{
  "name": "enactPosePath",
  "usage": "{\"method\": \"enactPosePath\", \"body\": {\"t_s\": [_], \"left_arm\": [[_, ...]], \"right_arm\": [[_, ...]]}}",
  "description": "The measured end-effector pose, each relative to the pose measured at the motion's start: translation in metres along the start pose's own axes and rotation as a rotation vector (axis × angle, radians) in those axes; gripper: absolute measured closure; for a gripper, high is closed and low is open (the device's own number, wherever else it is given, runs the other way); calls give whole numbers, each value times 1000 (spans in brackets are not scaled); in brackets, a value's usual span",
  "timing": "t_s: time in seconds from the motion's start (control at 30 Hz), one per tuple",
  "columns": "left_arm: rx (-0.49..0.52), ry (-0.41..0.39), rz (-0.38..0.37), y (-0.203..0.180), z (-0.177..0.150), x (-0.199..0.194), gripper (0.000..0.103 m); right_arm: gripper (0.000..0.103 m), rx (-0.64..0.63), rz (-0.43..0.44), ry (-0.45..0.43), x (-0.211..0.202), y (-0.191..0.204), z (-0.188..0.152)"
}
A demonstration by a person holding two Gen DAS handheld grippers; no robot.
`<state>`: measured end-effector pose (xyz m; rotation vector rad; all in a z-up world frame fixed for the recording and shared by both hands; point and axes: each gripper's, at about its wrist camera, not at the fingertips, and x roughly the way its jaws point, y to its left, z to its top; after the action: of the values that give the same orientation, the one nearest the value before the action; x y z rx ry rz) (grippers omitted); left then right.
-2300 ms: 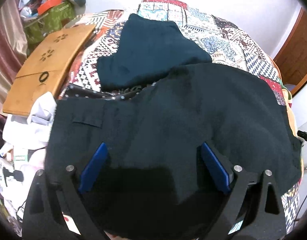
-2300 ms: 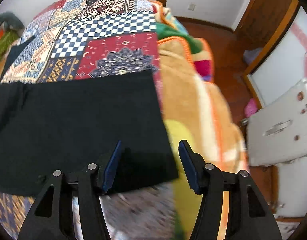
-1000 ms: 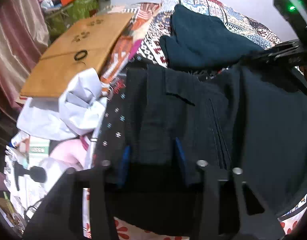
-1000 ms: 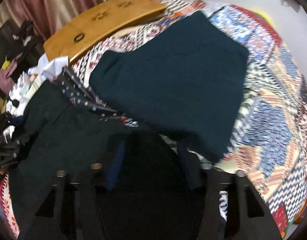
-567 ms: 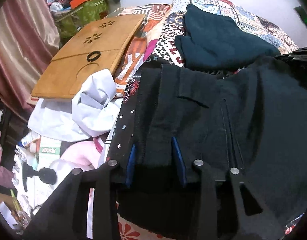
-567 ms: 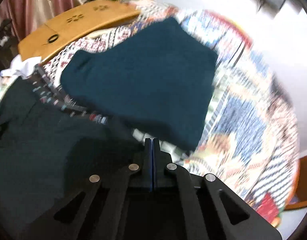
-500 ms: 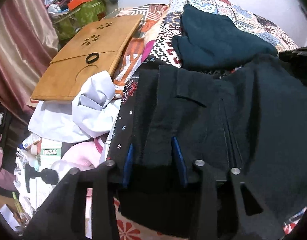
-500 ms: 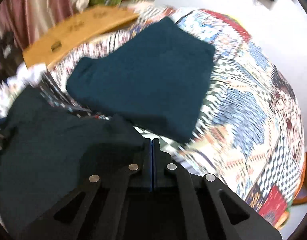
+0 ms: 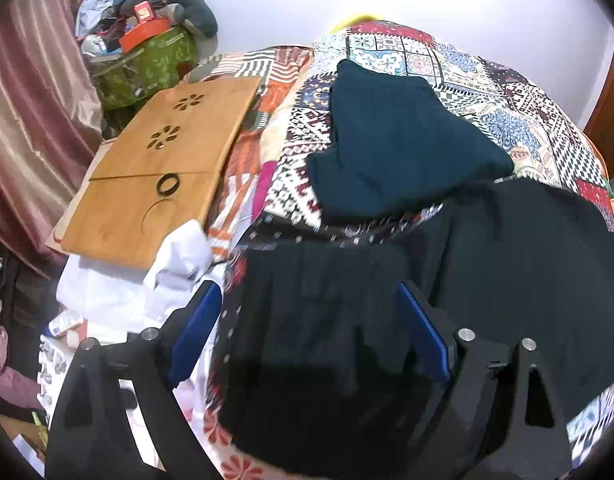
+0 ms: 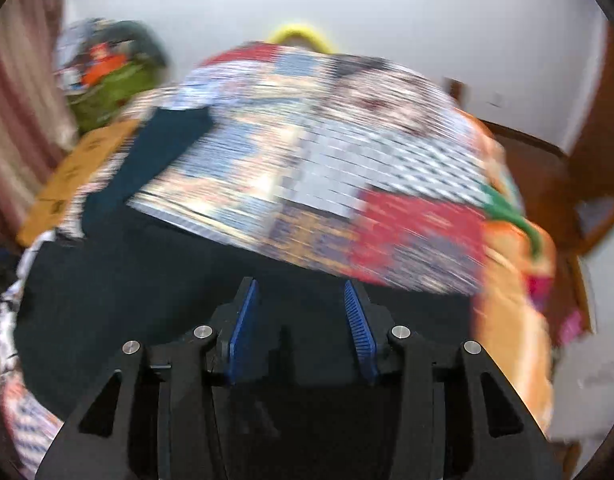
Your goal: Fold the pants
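Note:
The black pants (image 9: 487, 276) lie folded over on the patchwork bed cover (image 9: 519, 112), near the front edge. My left gripper (image 9: 307, 320) is open just above their left end, with the blue pads (image 9: 195, 328) wide apart and holding nothing. In the blurred right wrist view the pants (image 10: 147, 292) fill the lower left. My right gripper (image 10: 301, 320) is open above them and empty.
A folded dark teal garment (image 9: 395, 148) lies on the bed behind the pants. A wooden lap tray (image 9: 159, 168) and white cloth (image 9: 147, 280) sit at the left. A green box (image 9: 147, 64) with clutter stands by the curtain. A brown door (image 10: 599, 140) is at the right.
Both grippers have let go of the pants and opened. The left has pulled back and up. The right has swung quickly rightward, away from the teal garment.

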<state>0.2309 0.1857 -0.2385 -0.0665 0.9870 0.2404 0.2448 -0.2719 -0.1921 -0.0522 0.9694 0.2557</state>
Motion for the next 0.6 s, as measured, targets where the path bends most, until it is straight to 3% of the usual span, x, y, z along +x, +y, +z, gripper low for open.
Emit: {"method": "enactPosePath", "body": {"t_s": [0.07, 0.13, 0.2, 0.33, 0.6], "left_arm": [[-16, 25, -20, -5, 12, 16, 14], [-21, 72, -35, -7, 19, 35, 29], [-8, 119, -20, -11, 21, 54, 36], [-4, 186, 49, -7, 16, 89, 36], [-29, 202, 36, 3, 10, 107, 27]], "right_arm": [[62, 49, -39, 22, -2, -35, -15], [62, 113, -53, 47, 1, -64, -28], [62, 154, -61, 60, 4, -82, -37], [62, 219, -34, 65, 17, -106, -46], [62, 226, -12, 71, 54, -117, -41]]}}
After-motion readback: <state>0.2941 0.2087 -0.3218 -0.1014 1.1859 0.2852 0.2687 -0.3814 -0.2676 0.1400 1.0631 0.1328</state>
